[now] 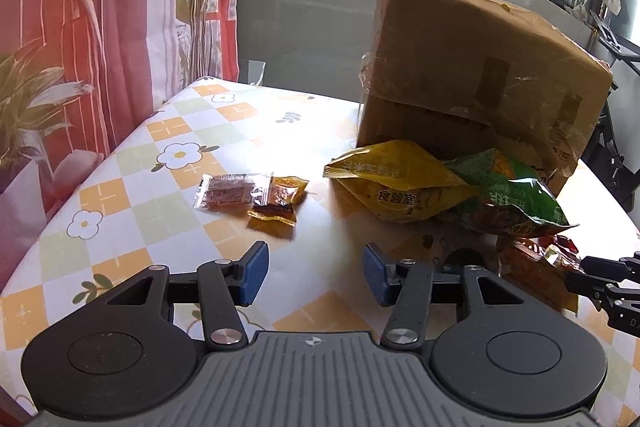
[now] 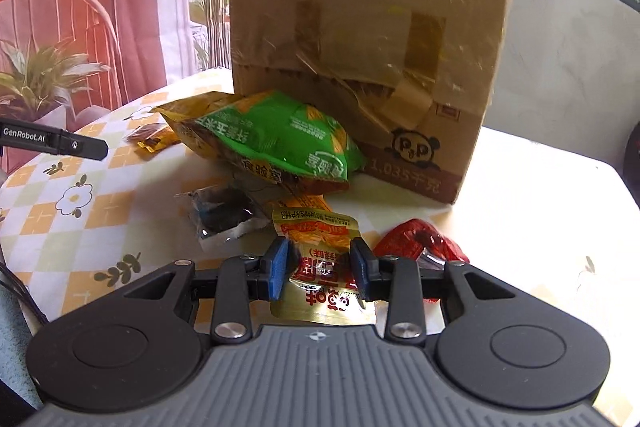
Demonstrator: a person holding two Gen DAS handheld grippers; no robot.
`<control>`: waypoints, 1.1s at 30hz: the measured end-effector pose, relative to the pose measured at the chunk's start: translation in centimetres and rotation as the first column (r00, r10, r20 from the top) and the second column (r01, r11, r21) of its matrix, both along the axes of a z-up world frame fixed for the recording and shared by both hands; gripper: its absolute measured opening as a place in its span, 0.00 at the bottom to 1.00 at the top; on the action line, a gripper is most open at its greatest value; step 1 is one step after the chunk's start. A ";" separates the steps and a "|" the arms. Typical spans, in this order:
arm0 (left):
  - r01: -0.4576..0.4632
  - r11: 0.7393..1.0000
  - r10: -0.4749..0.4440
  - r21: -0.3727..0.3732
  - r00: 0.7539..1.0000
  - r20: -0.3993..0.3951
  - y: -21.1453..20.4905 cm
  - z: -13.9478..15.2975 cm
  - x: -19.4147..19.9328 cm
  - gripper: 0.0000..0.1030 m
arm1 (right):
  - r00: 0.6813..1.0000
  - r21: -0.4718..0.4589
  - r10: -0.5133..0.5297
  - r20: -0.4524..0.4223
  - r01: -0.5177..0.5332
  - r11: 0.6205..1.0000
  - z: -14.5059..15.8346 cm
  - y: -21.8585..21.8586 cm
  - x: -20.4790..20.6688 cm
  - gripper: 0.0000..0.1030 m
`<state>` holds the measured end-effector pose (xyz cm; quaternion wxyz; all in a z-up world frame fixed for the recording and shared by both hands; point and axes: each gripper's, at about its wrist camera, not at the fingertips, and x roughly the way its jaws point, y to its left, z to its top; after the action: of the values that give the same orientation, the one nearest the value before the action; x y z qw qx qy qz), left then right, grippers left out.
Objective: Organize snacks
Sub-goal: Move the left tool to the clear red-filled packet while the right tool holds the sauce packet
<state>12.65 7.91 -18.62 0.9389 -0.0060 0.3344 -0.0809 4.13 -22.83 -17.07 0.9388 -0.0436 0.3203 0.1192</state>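
In the left wrist view my left gripper (image 1: 316, 273) is open over the flowered tablecloth (image 1: 168, 163), with nothing between its blue pads. Just beyond it lie a clear packet with red filling (image 1: 232, 189) and a small yellow-brown packet (image 1: 280, 201). A yellow snack bag (image 1: 396, 179) and a green snack bag (image 1: 508, 191) lean against the cardboard box (image 1: 480, 67). In the right wrist view my right gripper (image 2: 320, 265) is shut on a gold and orange snack packet (image 2: 316, 231). A red wrapped snack (image 2: 420, 241) lies beside it on the right, a dark clear packet (image 2: 224, 215) on the left.
The taped cardboard box (image 2: 360, 47) stands behind the green bag (image 2: 280, 135). The left gripper's body (image 2: 60, 143) reaches in at the left edge. A red chair (image 1: 60, 7) and a printed curtain stand past the table's left edge. Windows run along the back.
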 end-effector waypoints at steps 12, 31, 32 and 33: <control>-0.094 0.995 0.094 0.041 0.996 0.002 4.6 -0.9 10.3 0.51 | 0.999 0.031 -0.023 -0.022 0.024 0.999 -0.2 -0.7 0.7 0.35; -0.038 0.999 0.039 0.018 0.996 -0.075 4.9 -3.8 12.8 0.45 | 0.999 0.040 -0.040 -0.025 0.041 0.998 -0.5 -0.9 0.8 0.35; -0.031 0.999 0.032 0.013 0.996 -0.080 4.9 -3.8 12.5 0.45 | 0.999 0.040 -0.039 -0.024 0.040 0.998 -0.5 -0.9 0.8 0.35; -0.028 1.000 0.028 0.008 0.996 -0.080 4.8 -3.8 11.9 0.45 | 0.999 0.042 -0.041 -0.023 0.042 0.998 -0.5 -0.9 0.8 0.35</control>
<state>24.52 12.70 -22.42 0.9259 -0.0108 0.3718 -0.0663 4.96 -23.77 -17.54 0.9382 -0.0157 0.3287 0.1071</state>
